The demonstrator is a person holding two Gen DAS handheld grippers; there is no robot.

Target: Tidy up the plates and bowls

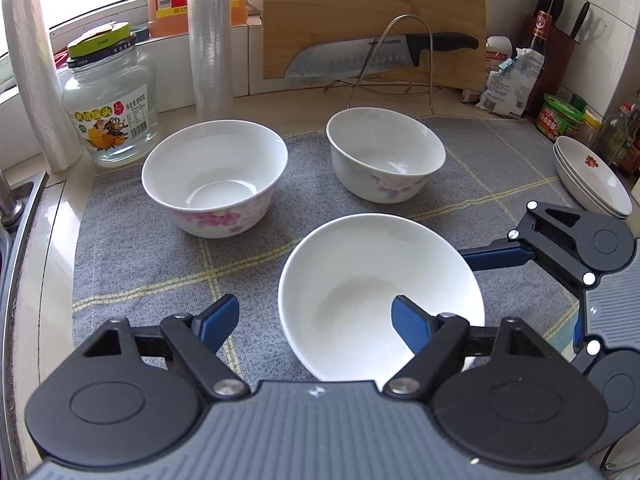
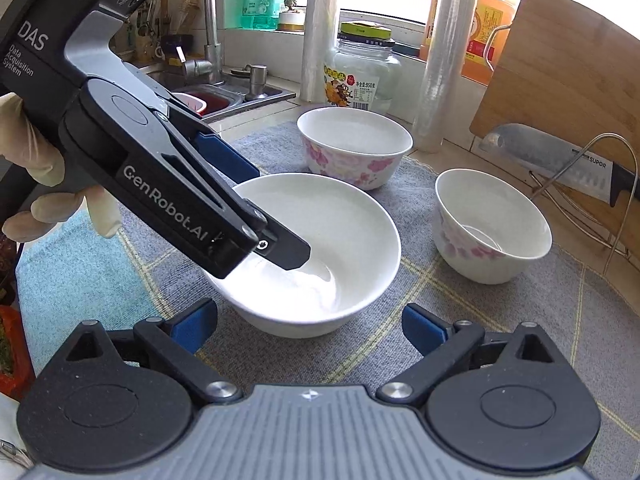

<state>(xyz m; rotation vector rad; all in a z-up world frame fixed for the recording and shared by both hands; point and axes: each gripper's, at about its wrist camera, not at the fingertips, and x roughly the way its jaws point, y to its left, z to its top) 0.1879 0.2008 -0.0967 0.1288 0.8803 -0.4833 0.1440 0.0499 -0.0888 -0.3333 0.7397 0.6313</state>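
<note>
**Left claw straddles the rim of the plain bowl**

On a grey mat (image 1: 140, 264) stand three bowls. The plain white bowl (image 1: 360, 280) sits nearest; behind it stand a flowered bowl (image 1: 214, 176) beside a glass jar (image 1: 110, 108), and a second flowered bowl (image 1: 386, 154) in front of a cutting board (image 1: 372, 12) with a knife (image 1: 376, 58).

The left gripper (image 1: 316, 318) has one blue finger inside the plain bowl and the other outside its rim on the mat side; the pads stand apart from the wall, so nothing is clamped.

The right gripper (image 2: 310, 326) hangs just in front of the same bowl with its fingers spread and nothing between them. A gloved hand (image 2: 48, 184) holds the left tool. A stack of plates (image 1: 592, 178) rests at the mat's far right edge.
</note>
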